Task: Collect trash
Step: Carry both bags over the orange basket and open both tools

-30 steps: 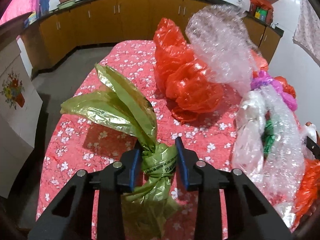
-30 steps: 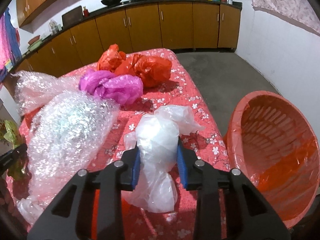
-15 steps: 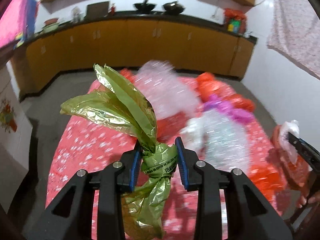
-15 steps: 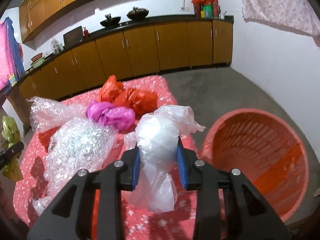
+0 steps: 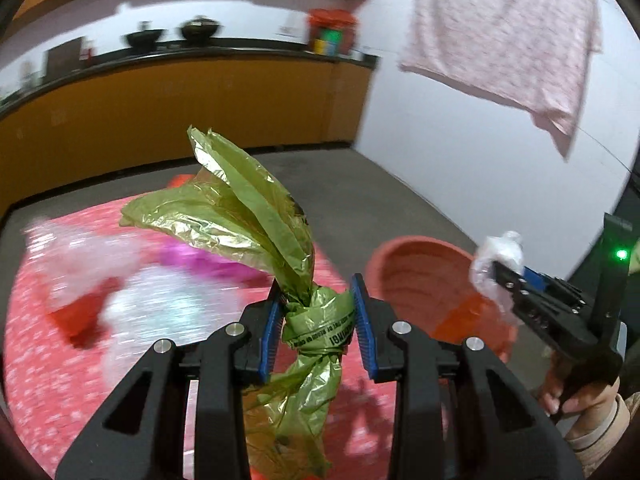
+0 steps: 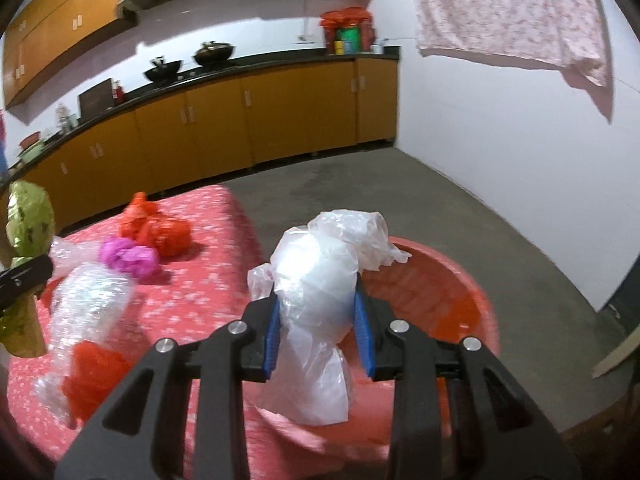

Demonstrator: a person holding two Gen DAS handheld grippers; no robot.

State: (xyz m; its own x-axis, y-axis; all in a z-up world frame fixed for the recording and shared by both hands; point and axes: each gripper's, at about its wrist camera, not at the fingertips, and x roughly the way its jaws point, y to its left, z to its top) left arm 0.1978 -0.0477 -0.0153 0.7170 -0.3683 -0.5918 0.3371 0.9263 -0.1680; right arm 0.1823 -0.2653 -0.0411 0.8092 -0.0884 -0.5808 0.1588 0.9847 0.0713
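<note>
My left gripper [image 5: 319, 322] is shut on the knot of a green plastic bag [image 5: 248, 216], held in the air above the red flowered table [image 5: 40, 360]. My right gripper [image 6: 318, 326] is shut on a white plastic bag [image 6: 320, 280], raised over the near rim of the orange basket [image 6: 452, 292]. From the left wrist, the basket [image 5: 424, 280] stands on the floor off the table's right end, and the right gripper [image 5: 516, 292] with its white bag [image 5: 498, 256] hangs at the basket's right side. From the right wrist, the green bag [image 6: 28, 216] shows at the far left.
On the table lie bubble wrap [image 6: 88, 304], a magenta bag [image 6: 128, 256] and red bags [image 6: 160, 228]. Orange cabinets [image 6: 280, 112] with pots on the counter line the far wall. A pink cloth [image 6: 512, 12] hangs at the white wall. A hand [image 5: 580, 400] holds the right gripper.
Both grippers have risen and swung right toward the basket, each keeping its bag. The basket has come into the left wrist view, and the table has slid left and down.
</note>
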